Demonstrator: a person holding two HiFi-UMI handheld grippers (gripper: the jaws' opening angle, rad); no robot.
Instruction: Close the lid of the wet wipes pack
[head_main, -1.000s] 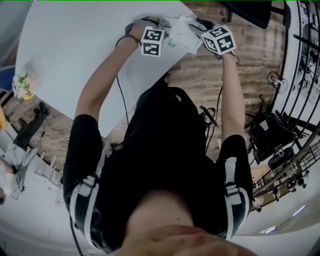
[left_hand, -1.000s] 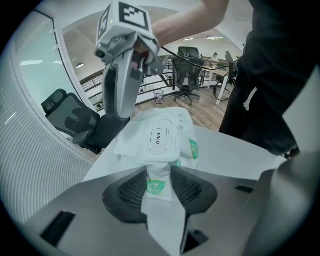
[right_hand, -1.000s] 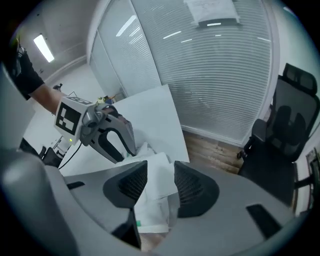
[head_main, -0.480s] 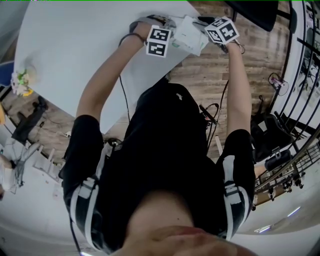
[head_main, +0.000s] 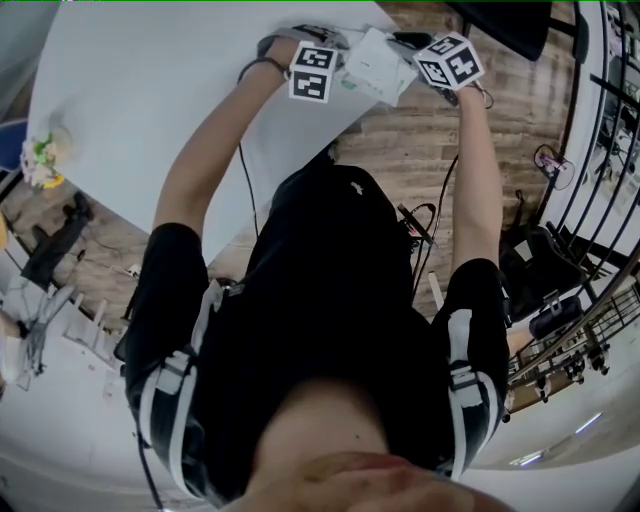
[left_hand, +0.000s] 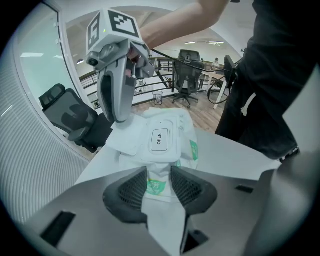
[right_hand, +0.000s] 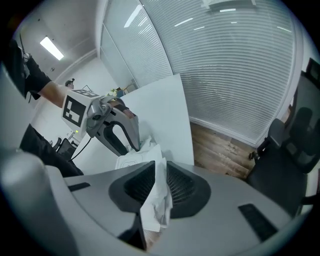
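Observation:
The white wet wipes pack (head_main: 375, 65) is above the near corner of the white table (head_main: 150, 100), between my two grippers. Its lid (left_hand: 160, 140), labelled OPEN, lies flat on the pack's top. My left gripper (left_hand: 160, 182) is shut on the pack's near end, where a green logo shows between the pads. My right gripper (right_hand: 159, 182) grips the crinkled film at the opposite end; its jaws have just been closing on that film. The head view shows the left gripper (head_main: 335, 60) and the right gripper (head_main: 410, 52) at either side of the pack.
The table's edge runs just below the pack, with wooden floor (head_main: 400, 150) beyond it. A small colourful object (head_main: 45, 165) sits at the table's left edge. Black office chairs (left_hand: 75, 117) and a railing (head_main: 600, 150) stand around.
Both grippers and the pack sit a little higher in the head view. The right gripper's cube has shifted up and to the right, at the pack's right end.

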